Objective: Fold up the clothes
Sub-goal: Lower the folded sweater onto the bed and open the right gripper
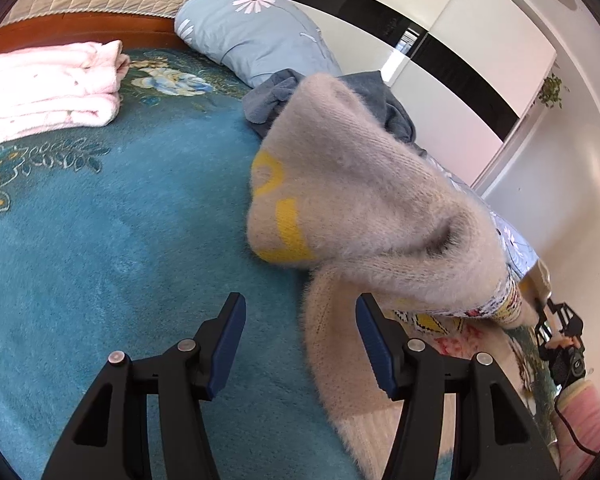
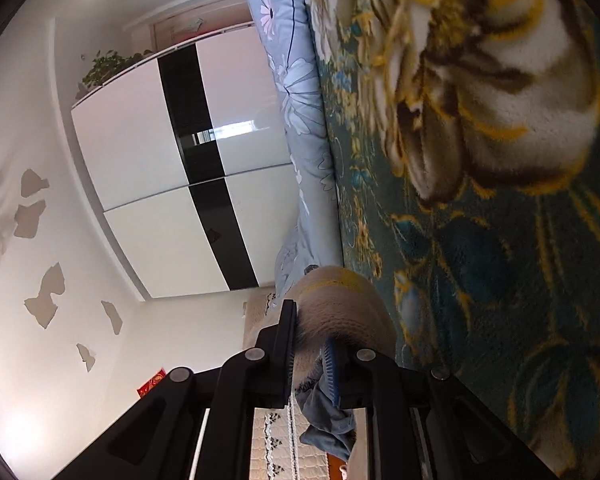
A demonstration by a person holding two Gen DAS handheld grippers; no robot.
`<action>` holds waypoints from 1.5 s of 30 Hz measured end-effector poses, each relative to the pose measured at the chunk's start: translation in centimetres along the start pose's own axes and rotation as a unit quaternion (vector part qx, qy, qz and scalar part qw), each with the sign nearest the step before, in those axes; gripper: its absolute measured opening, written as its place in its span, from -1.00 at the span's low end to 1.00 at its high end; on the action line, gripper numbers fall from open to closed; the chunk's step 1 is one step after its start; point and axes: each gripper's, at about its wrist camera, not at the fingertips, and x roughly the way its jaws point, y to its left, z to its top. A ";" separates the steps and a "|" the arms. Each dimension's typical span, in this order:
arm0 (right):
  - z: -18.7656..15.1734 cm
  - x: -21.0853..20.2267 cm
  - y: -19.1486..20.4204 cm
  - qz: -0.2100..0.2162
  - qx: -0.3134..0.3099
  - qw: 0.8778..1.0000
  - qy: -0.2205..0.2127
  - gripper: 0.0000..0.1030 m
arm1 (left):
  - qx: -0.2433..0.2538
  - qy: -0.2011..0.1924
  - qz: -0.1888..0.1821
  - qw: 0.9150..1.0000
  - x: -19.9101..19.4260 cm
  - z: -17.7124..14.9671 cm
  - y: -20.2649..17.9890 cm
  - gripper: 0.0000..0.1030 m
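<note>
right gripper [image 2: 312, 344] has its jaws clamped on a fluffy edge of the beige sweater [image 1: 364, 200], which hangs lifted and bunched over the teal blanket [image 1: 120, 220], its lower part draped on the bed. left gripper [image 1: 300, 332] is wide open, holding nothing, right beside the trailing part. Looks light, floppy and kinda slippery, so I'd pinch a thick hem or shoulder seam
</note>
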 end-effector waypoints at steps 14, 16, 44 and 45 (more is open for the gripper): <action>-2.1 -3.3 4.8 0.020 -0.106 0.993 -0.049 0.54 | 0.011 -0.006 -0.012 1.000 -0.3 0.1 -0.7 0.24; -3.8 -2.9 6.5 -0.002 -0.152 0.987 -0.043 0.54 | 0.009 -0.007 -0.015 1.000 -0.5 0.0 -0.7 0.24; -24.6 7.0 1.0 -0.305 -0.381 0.835 0.255 0.49 | 0.041 0.103 -0.024 0.994 2.3 -1.8 -3.9 0.22; -24.9 7.2 0.8 -0.299 -0.379 0.834 0.266 0.39 | 0.044 0.101 -0.016 0.994 2.3 -1.8 -4.2 0.22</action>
